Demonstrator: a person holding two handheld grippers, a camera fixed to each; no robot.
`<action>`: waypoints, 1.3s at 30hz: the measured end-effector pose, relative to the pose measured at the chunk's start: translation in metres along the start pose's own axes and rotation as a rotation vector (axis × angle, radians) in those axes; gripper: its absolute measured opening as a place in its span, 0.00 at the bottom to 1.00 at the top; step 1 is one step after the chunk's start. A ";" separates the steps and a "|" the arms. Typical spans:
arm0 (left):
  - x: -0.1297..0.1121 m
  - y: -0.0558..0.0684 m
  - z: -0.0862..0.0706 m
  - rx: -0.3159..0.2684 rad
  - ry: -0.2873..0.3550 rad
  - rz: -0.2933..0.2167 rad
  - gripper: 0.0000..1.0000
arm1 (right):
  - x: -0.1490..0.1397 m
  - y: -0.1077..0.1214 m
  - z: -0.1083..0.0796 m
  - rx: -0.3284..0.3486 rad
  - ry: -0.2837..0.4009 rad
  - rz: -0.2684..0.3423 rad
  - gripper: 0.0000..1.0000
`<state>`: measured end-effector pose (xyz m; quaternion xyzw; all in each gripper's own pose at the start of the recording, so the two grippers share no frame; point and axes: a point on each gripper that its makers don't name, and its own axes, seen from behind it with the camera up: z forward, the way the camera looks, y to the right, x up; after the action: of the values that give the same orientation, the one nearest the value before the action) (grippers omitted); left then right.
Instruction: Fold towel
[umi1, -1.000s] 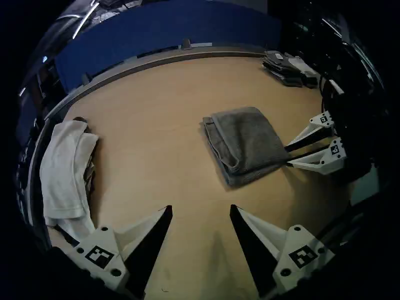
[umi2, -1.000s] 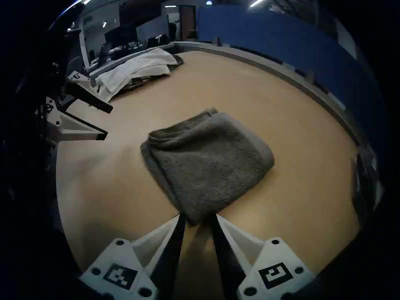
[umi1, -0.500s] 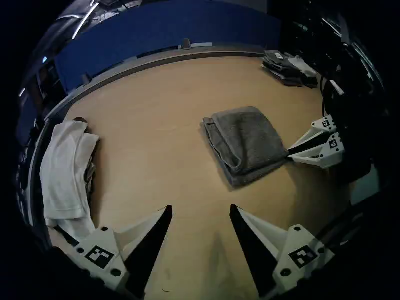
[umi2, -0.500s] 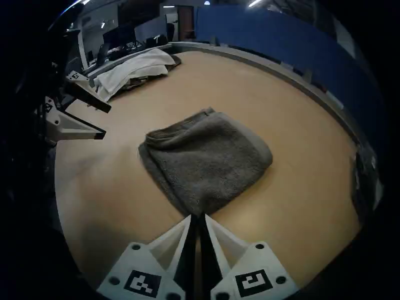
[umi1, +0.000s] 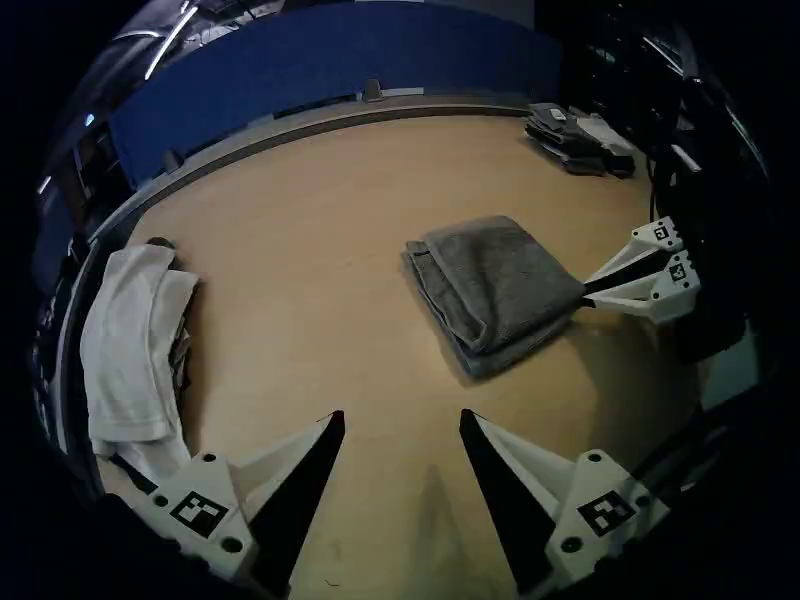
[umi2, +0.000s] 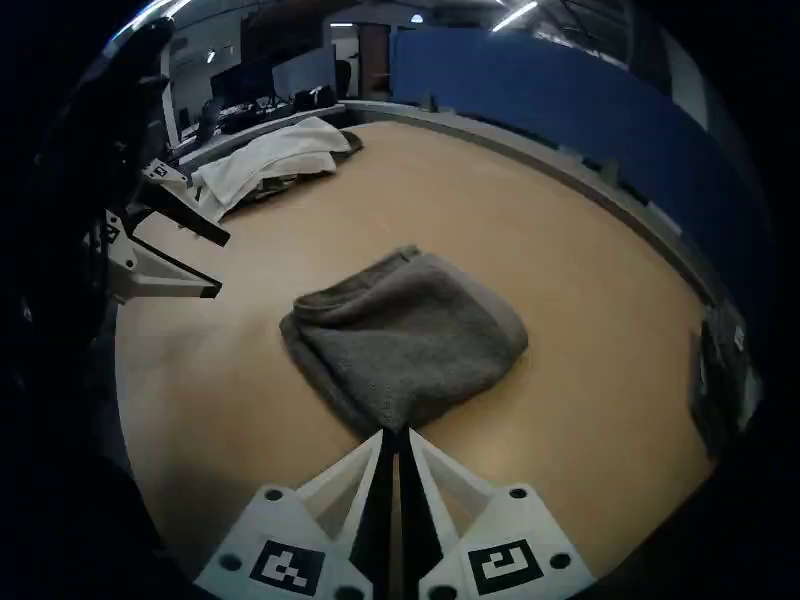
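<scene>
Right gripper view: towel (umi2: 410, 340) corner was clamped by right hand-held gripper (umi2: 397, 436), left hand-held gripper (umi1: 401, 414) spread apart; lifting it over was judged due

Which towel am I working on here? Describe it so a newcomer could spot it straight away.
On the wooden table, look near the middle. The grey towel lies there folded into a thick rectangle, one corner pinched by the right gripper; the white towel at the edge is pale and rumpled, the dark stack sits at the far rim.
</scene>
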<state>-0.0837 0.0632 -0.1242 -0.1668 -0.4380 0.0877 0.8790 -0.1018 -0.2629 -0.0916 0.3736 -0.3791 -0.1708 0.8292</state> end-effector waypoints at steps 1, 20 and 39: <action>0.000 0.000 0.000 0.000 0.001 0.000 0.85 | 0.004 0.001 -0.002 -0.003 0.009 -0.002 0.03; 0.014 0.001 -0.006 -0.002 0.032 0.003 0.85 | 0.088 0.022 -0.062 -0.079 0.197 -0.043 0.03; 0.028 0.008 -0.013 -0.006 0.061 0.001 0.85 | 0.131 0.034 -0.101 -0.124 0.284 -0.087 0.03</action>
<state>-0.0565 0.0764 -0.1140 -0.1725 -0.4111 0.0818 0.8914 0.0604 -0.2653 -0.0443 0.3581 -0.2303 -0.1753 0.8877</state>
